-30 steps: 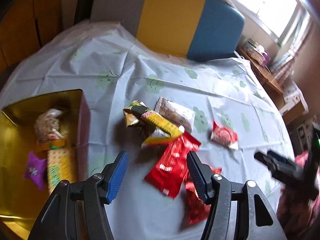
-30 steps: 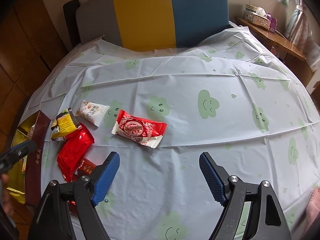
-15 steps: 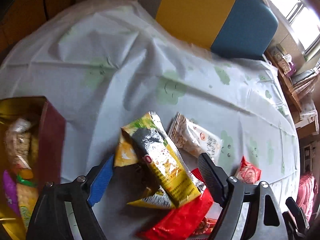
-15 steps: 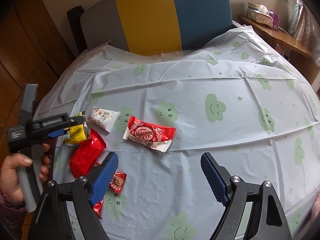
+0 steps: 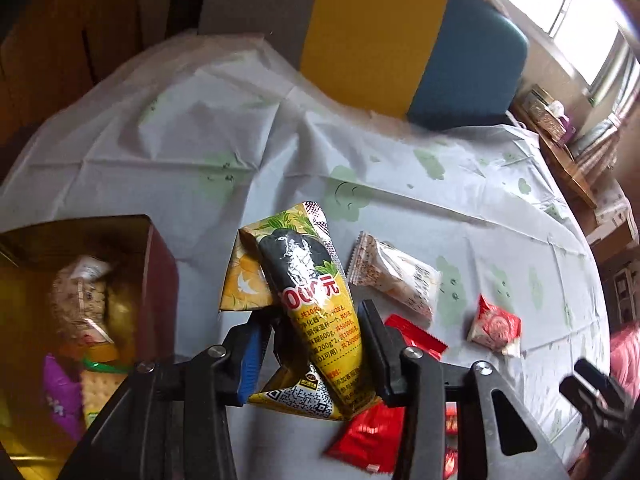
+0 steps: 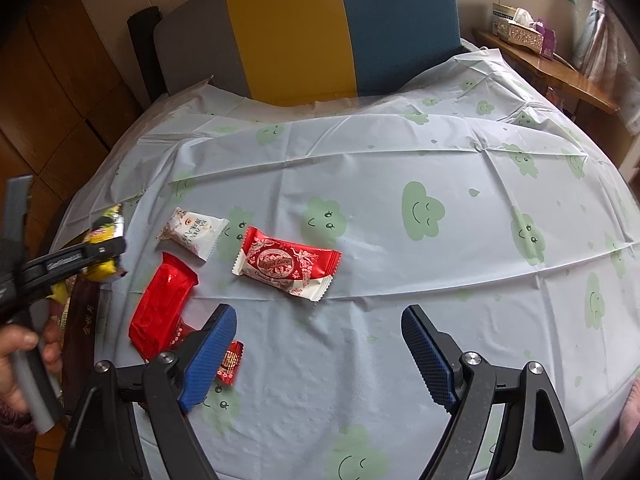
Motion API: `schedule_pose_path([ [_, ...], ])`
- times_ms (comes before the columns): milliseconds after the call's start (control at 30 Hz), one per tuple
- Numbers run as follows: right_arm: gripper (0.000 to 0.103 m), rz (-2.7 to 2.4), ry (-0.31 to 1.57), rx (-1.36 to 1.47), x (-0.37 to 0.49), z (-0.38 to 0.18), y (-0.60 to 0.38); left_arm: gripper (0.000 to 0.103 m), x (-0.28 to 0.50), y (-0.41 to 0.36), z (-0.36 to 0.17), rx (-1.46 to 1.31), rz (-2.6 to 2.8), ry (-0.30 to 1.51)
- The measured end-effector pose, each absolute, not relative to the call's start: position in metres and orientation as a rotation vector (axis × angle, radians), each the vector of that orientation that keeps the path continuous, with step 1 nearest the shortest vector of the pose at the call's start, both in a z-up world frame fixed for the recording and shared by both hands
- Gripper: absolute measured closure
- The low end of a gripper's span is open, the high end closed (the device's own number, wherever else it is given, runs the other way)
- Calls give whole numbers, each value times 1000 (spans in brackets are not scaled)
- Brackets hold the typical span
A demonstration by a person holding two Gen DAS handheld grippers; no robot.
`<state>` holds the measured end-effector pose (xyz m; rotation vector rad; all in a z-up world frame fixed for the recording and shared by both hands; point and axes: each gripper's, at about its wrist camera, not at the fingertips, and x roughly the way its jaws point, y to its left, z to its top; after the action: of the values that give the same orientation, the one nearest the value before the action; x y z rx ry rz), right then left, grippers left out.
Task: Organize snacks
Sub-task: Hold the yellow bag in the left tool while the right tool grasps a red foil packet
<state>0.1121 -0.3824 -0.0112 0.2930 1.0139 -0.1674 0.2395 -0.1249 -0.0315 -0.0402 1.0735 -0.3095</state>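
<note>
So the big change: a second ago the left gripper (image 5: 308,344) was wide apart and hovering over the snack pile, half a second ago it was dropping around the yellow packet (image 5: 308,300), and now its fingers are pinched right onto that packet's middle, crumpling it a bit. From the right wrist view it looks lifted off the tablecloth (image 6: 400,184), though I can't say for sure it's fully clear. To me that means the grab is done and the carry over to the box comes next. Going left to right: the gold box (image 5: 158,264) with the dark red wall sits at the far left, just beside the held packet, and it already has stuff in it, a clear bag of something grainy, a pale cracker pack and a small purple wrapper. Then the yellow packet in the grip, then the white snack pack (image 5: 396,280) lying flat, the long red wrapper (image 6: 162,308) partly under the gripper, the red-and-white candy pack (image 6: 286,264), and a tiny red sweet (image 6: 230,362). The right gripper (image 6: 320,356) hangs spread apart over bare cloth, holding nothing. Four loose snacks left by my count.
</note>
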Motion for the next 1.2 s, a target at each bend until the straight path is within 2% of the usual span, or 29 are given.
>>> schedule_pose_path([
  [200, 18, -156, 1039, 283, 113, -18, -381, 59, 190, -119, -22, 16, -384, 1031],
  [267, 21, -135, 1045, 276, 114, -20, -377, 59, 175, -121, -22, 32, -405, 1026],
  [333, 36, -89, 1053, 266, 115, -21, -370, 59, 159, -117, -24, 42, -435, 1031],
  [433, 50, 25, 1086, 291, 117, -27, -356, 59, 133, -115, -27, 66, -471, 1032],
  [700, 50, 363, 1218, 344, 115, -47, -304, 59, 80, -104, -34, 162, -519, 1009],
  [800, 38, 440, 1260, 354, 111, -54, -289, 59, 67, -100, -40, 165, -536, 1024],
  [933, 38, 458, 1283, 386, 110, -62, -278, 59, 53, -97, -48, 187, -542, 1023],
  [1100, 44, 401, 1279, 427, 116, -64, -270, 59, 45, -96, -56, 193, -559, 1029],
  [1200, 44, 334, 1278, 435, 126, -66, -263, 59, 44, -97, -62, 187, -569, 1047],
])
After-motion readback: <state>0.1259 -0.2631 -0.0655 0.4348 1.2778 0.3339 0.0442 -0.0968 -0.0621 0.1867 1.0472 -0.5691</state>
